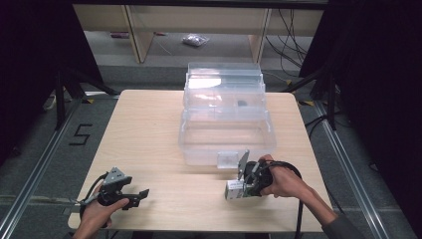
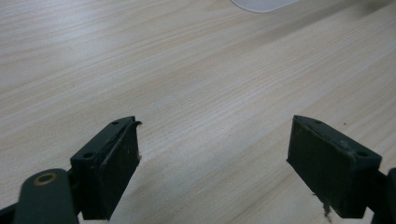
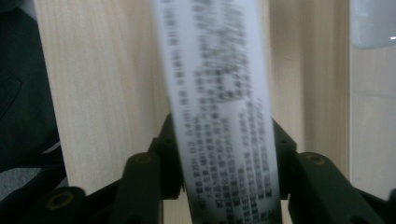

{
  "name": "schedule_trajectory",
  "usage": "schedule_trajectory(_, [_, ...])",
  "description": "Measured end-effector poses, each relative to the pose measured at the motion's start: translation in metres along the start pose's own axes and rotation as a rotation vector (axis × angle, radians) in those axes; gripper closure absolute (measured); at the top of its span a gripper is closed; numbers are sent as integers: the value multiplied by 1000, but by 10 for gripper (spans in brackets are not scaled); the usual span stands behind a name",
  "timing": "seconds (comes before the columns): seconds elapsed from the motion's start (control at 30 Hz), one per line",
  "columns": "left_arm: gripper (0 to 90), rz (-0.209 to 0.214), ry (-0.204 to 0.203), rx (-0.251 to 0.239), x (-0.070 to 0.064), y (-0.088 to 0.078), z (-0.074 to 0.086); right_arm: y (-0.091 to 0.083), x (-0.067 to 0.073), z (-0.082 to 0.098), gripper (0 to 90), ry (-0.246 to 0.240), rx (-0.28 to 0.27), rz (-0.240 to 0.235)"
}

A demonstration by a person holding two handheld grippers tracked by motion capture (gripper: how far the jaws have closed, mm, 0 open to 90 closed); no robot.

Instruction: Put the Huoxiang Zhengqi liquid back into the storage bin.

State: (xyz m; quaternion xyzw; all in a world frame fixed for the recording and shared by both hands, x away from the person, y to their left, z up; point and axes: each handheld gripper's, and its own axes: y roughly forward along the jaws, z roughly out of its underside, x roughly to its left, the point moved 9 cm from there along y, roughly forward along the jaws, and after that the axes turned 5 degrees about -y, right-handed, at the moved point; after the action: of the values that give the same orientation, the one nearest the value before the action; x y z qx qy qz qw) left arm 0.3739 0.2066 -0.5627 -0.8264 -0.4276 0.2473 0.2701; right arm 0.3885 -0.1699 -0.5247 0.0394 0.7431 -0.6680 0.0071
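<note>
Light wooden counter, seen from the near side. Largest item on it: a clear plastic storage box, centre-far, with its lid thrown back and standing behind the tub. The tub itself looks bare inside; one small dark spot shows through the lid area, too small to identify. A pale latch tab sits on the box's near wall.

Right claw: near-right of the counter, just in front of the box's near wall, lying roughly level and pointing left. It is clamped on a small white carton. In the right gripper view the carton stands between the two jaws, both pads pressed against its sides; its face carries dense black print, blurred and unreadable. The carton rests low, at or just above the counter; contact with the surface cannot be told.

Left claw: near-left, well apart from box and carton. In the left gripper view its jaws stand wide apart, only bare wood between them, holding nothing.
</note>
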Motion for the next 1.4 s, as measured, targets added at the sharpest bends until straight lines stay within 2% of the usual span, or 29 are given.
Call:
schedule_trajectory(0.03, [159, -3, -1, -5, 0, 0, 0, -1, 1, -1, 633, -16, 3, -4])
schedule_trajectory(0.17, [159, 2, 5, -1, 0, 0, 0, -1, 3, -2, 643, -16, 6, -15])
schedule_trajectory(0.2, [159, 2, 6, 2, 0, 0, 0, 0, 2, -2, 643, -29, 1, -17])
schedule_trajectory(0.3, [159, -2, 1, 5, 0, 0, 0, -2, 4, -2, 646, -9, 10, -28])
schedule_trajectory(0.4, [159, -1, 0, 1, 0, 0, 0, -1, 3, -2, 647, -34, 0, -33])
schedule_trajectory(0.57, [159, -1, 3, 11, 0, 0, 1, -6, 5, 0, 648, 24, -4, -32])
schedule_trajectory(0.63, [159, -1, 3, 10, 0, 0, 1, -8, 3, -1, 648, 3, -22, -30])
schedule_trajectory(0.7, [159, 3, 8, -2, 0, 1, 0, -12, 3, -1, 648, 3, -25, -37])
schedule_trajectory(0.73, [160, 3, 8, -2, 0, 1, 0, -13, 1, -1, 648, -18, -31, -35])
schedule_trajectory(0.8, [160, -3, 1, 8, 0, 0, 1, -16, 1, -1, 648, -1, -25, -29])
schedule_trajectory(0.83, [160, -2, 3, -3, 0, 1, 0, -19, -2, -1, 648, -22, -24, -15])
schedule_trajectory(0.87, [160, -3, 4, -9, 0, 1, 0, -22, 1, 0, 648, 21, -15, -15])
schedule_trajectory(0.97, [159, -1, 3, 12, 0, 0, 1, -27, -2, 0, 648, 11, -24, -16])
schedule_trajectory(1.0, [159, 1, 4, 1, 0, 1, 0, -29, -3, -1, 648, 0, -24, -11])
schedule_trajectory(1.1, [160, -2, 0, 9, 0, 0, 0, -35, -4, -1, 648, 27, -23, -2])
schedule_trajectory(1.13, [159, -2, 1, 8, 0, 0, 1, -36, -8, -2, 648, 4, -38, 14])
schedule_trajectory(1.17, [159, -2, 1, 8, 0, 0, 1, -36, -8, -2, 648, 4, -38, 14])
schedule_trajectory(1.2, [159, -3, -1, -12, 0, 1, 0, -37, -9, -2, 648, -12, -43, 18])
schedule_trajectory(1.23, [160, -1, 2, 12, 0, 0, 0, -42, -9, -2, 648, 13, -36, 21])
schedule_trajectory(1.4, [160, 1, 4, 10, 0, 0, 1, -48, -11, -2, 648, 20, -38, 28])
